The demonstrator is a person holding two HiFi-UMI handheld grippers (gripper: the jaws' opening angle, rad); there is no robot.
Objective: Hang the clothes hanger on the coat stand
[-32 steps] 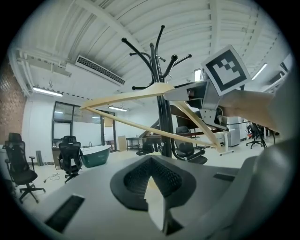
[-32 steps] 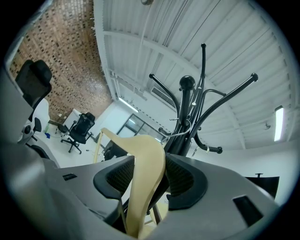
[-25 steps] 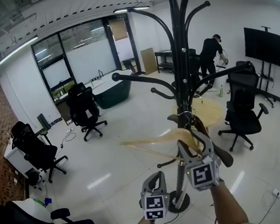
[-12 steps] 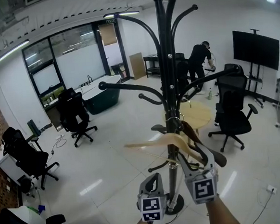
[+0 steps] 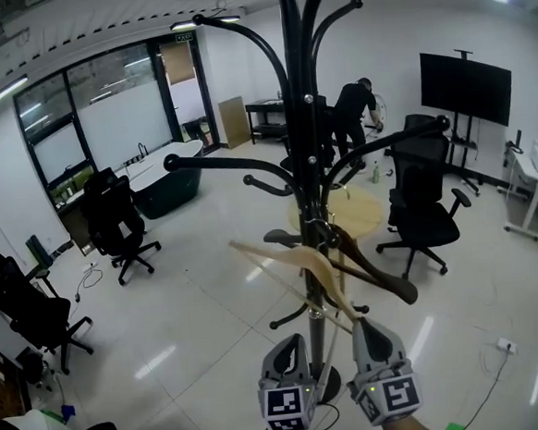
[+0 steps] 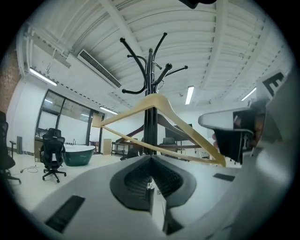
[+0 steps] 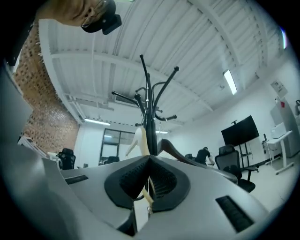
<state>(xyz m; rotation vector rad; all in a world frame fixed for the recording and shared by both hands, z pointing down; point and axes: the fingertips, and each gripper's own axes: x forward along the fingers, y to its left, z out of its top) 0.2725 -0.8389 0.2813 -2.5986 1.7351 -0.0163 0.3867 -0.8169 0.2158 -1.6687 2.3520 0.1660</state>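
Right claw (image 5: pixel 364 330) lower, just shut, beside left claw (image 5: pixel 291 345).

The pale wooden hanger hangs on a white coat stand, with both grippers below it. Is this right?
The coat stand is black, not white: see the head view. The pale wooden hanger hangs on it, left gripper and right gripper below it.

Bright, even light from ceiling strip lights (image 5: pixel 202 22), glare on the glossy floor (image 5: pixel 162 359), fisheye distortion at edges.
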